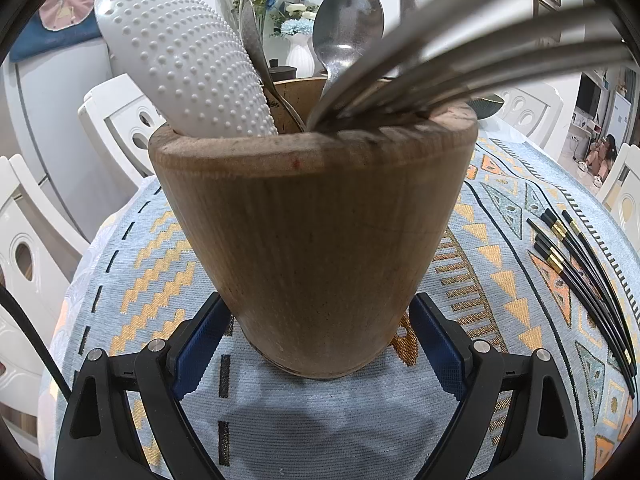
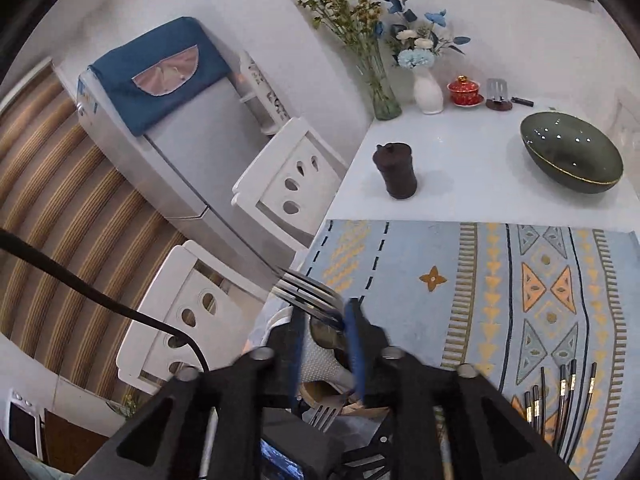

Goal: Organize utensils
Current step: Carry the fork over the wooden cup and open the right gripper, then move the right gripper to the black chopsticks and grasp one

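A patterned cloth (image 1: 132, 264) covers the bench (image 2: 460, 160), where a wooden cup (image 1: 316, 240) stands upright between the fingers of the left tool (image 1: 316, 344), its blue pads clamped against the cup's lower sides. Inside the cup stand a white dotted rice paddle (image 1: 180, 68), a steel spoon (image 1: 346, 28) and a fork (image 1: 460, 60) leaning to the right. The right tool (image 2: 326, 344) hangs above the cup, its jaws parted around the fork's tines without pressing them. Black chopsticks (image 1: 580, 276) lie loose on the cloth, well apart from the cup.

white wall (image 2: 280, 20), white chairs (image 2: 292, 176), striped floor (image 2: 60, 184)
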`<action>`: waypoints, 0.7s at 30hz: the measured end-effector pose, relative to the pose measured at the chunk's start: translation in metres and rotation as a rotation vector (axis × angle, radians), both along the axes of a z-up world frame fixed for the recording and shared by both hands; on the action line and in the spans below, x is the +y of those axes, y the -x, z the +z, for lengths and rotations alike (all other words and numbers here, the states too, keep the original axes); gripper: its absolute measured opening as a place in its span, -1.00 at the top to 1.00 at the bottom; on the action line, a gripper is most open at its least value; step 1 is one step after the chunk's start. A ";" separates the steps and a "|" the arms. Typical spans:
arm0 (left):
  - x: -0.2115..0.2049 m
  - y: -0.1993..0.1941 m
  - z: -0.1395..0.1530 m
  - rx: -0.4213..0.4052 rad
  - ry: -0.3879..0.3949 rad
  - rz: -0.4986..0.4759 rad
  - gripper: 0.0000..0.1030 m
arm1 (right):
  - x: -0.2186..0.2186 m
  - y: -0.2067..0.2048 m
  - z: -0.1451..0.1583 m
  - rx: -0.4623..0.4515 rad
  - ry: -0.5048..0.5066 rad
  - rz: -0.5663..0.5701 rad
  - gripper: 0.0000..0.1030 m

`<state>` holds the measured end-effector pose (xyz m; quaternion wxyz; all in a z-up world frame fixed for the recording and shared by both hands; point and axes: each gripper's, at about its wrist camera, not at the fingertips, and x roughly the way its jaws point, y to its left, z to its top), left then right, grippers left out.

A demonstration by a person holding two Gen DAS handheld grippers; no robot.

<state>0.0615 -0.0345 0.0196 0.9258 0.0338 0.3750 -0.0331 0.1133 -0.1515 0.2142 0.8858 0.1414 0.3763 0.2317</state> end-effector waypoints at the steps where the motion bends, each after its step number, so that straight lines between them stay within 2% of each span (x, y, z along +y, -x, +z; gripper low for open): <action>1: 0.000 0.000 0.000 0.001 -0.001 -0.001 -0.76 | 0.000 0.002 0.002 -0.012 -0.005 0.001 0.22; 2: -0.001 0.000 0.000 0.003 0.000 -0.003 -0.76 | -0.001 0.004 0.004 -0.027 -0.007 -0.005 0.01; 3: 0.000 0.000 0.000 0.003 0.000 -0.002 -0.76 | -0.001 0.007 0.008 -0.049 -0.007 -0.013 -0.05; 9: -0.005 0.001 0.002 0.004 -0.003 -0.001 -0.76 | -0.017 0.017 0.031 -0.108 -0.009 -0.050 -0.05; 14: -0.003 -0.001 0.000 0.004 -0.002 -0.001 -0.76 | -0.063 0.042 0.050 -0.166 -0.005 -0.172 -0.05; 18: -0.003 -0.001 0.000 0.004 -0.003 -0.001 -0.76 | -0.113 0.067 0.048 -0.166 0.013 -0.295 -0.06; 21: -0.003 -0.001 0.000 0.005 -0.005 0.000 -0.76 | -0.155 0.085 0.030 -0.105 0.022 -0.385 -0.06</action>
